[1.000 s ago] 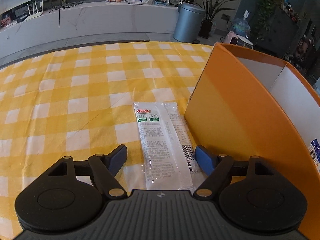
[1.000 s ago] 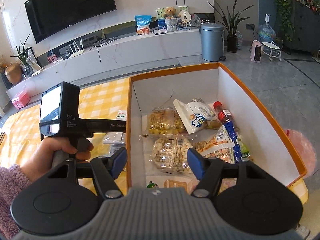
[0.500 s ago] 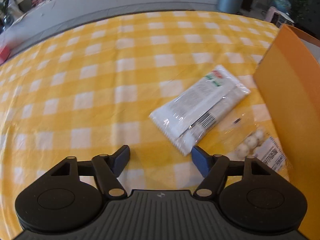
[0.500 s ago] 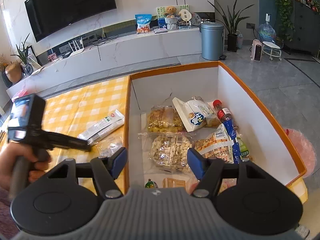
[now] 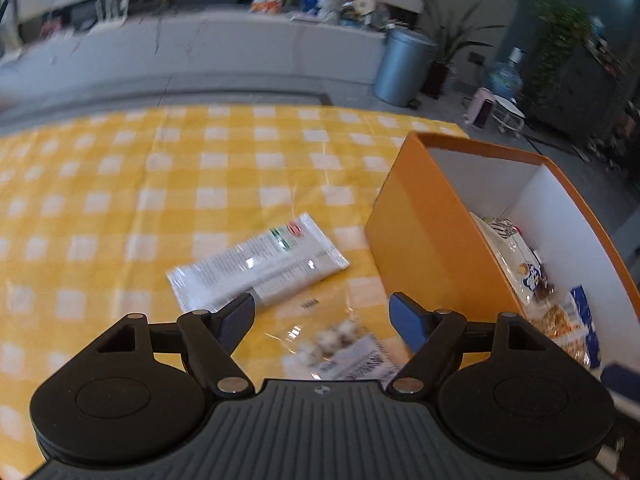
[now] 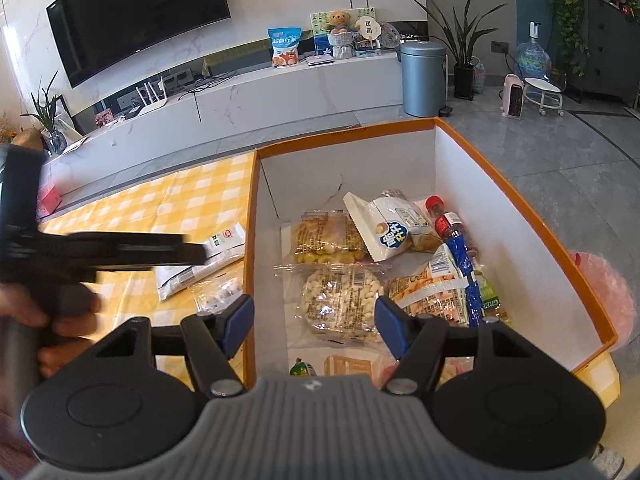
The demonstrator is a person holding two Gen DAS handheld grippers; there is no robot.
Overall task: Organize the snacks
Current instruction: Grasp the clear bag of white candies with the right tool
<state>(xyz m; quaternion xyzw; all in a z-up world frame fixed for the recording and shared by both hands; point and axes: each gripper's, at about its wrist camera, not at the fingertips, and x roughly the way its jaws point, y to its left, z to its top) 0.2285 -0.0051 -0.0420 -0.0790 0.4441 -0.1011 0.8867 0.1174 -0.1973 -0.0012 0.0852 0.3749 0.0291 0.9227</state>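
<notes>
A white flat snack packet (image 5: pixel 256 264) lies on the yellow checked tablecloth (image 5: pixel 120 208), left of the orange box (image 5: pixel 424 224). A clear bag of small white sweets (image 5: pixel 332 340) lies just in front of it, between my left gripper's fingers. My left gripper (image 5: pixel 322 316) is open and empty above that bag. In the right wrist view the packet (image 6: pixel 208 256) and clear bag (image 6: pixel 220 292) lie left of the box wall (image 6: pixel 250 248). My right gripper (image 6: pixel 312 324) is open and empty over the box, above a bag of puffed snacks (image 6: pixel 340 300).
The box holds several snacks: a yellow cracker pack (image 6: pixel 324 240), a white pouch (image 6: pixel 388 228), a red-capped bottle (image 6: pixel 452 232). The left gripper's body (image 6: pixel 100 252) and the hand holding it fill the left of the right wrist view. A pink bag (image 6: pixel 608 284) lies right of the box.
My left gripper has pulled back, risen and swung right, so the clear sweets bag now sits between its fingers and the box interior shows. The right gripper has held still.
</notes>
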